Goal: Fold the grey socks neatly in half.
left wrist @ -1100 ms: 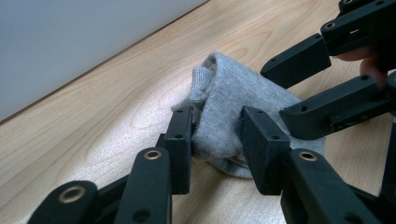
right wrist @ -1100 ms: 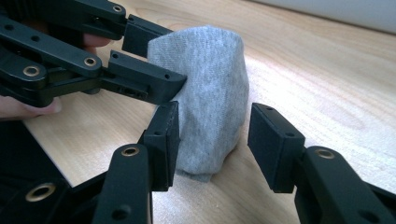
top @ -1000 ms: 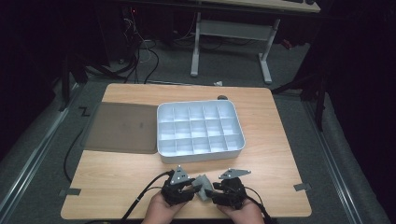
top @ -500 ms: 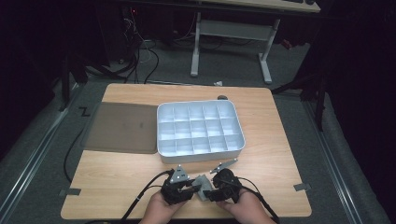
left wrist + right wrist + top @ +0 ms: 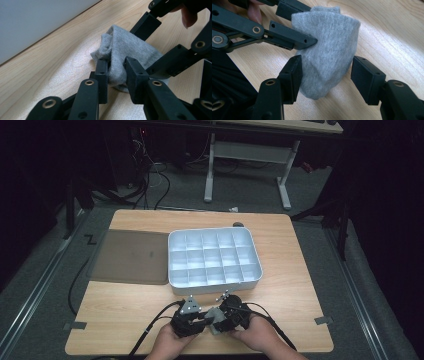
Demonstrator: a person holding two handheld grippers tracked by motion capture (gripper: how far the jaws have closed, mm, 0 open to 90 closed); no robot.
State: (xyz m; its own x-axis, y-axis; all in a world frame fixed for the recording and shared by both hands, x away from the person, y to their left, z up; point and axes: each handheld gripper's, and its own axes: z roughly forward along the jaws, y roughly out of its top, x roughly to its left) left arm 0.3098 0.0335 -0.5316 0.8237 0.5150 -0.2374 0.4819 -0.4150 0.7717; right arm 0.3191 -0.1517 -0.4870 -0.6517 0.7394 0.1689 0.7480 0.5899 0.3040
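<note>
Left tongs (image 5: 116,72) closed further, now pinched on the grey sock (image 5: 125,53), right tongs (image 5: 325,72) opened wide around the sock with pads clear, right hand (image 5: 255,332) shifted leftward toward the left hand (image 5: 172,340).

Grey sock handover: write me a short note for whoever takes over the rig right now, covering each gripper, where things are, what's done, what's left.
Left gripper: jaws have just been closing and now pinch a fold of the grey sock.
Right gripper: jaws have just been opening; they straddle the sock without pressing it.
The sock sits bunched on the table at the near edge, in front of the white compartment tray, whose cells look empty. A dark lid lies left of the tray.
Done: sock passed to the left gripper. Left: probably placing it in the tray.
</note>
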